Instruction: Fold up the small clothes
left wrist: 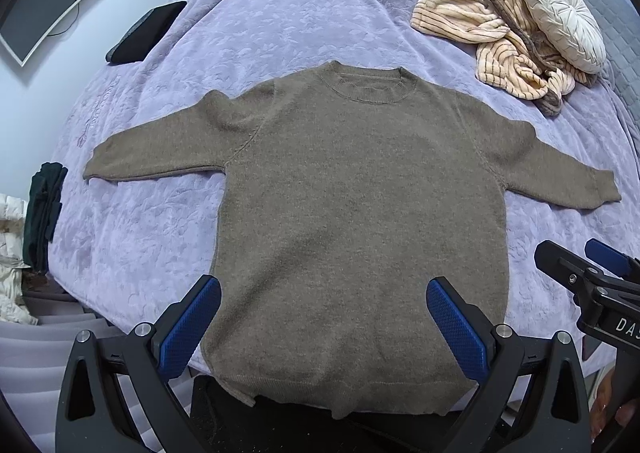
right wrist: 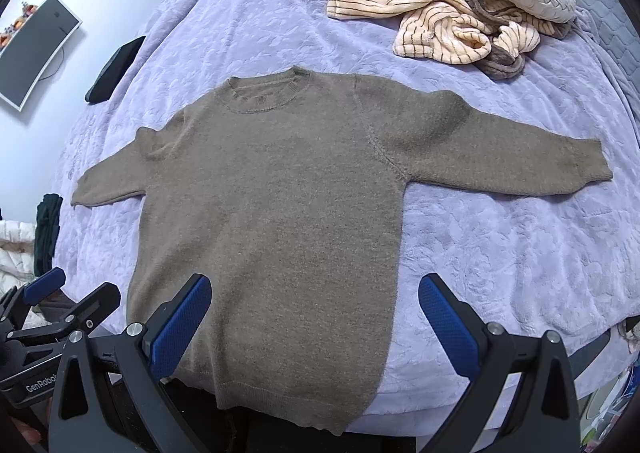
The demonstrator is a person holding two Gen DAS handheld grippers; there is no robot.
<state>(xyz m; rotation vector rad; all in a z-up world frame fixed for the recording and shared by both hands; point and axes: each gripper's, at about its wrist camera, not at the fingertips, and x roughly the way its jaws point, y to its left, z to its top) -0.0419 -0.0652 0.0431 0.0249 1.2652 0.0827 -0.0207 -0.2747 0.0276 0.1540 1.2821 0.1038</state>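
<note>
The left gripper [left wrist: 324, 327] hovers over the hem of the brown sweater [left wrist: 352, 205], fingers spread and grasping nothing. The sweater lies flat on the lavender bed [left wrist: 280, 21], sleeves out. Right of the sweater's body, the right gripper [right wrist: 314, 323] gapes, released.

item: brown knit sweater [left wrist: 352, 221] [right wrist: 272, 221], crew neck, long sleeves
state: unfolded, spread flat, front or back up cannot be told
sleeves: both stretched outward to the sides
neck: ribbed collar at the far end
hem: at the near edge of the bed, slightly overhanging it
</note>
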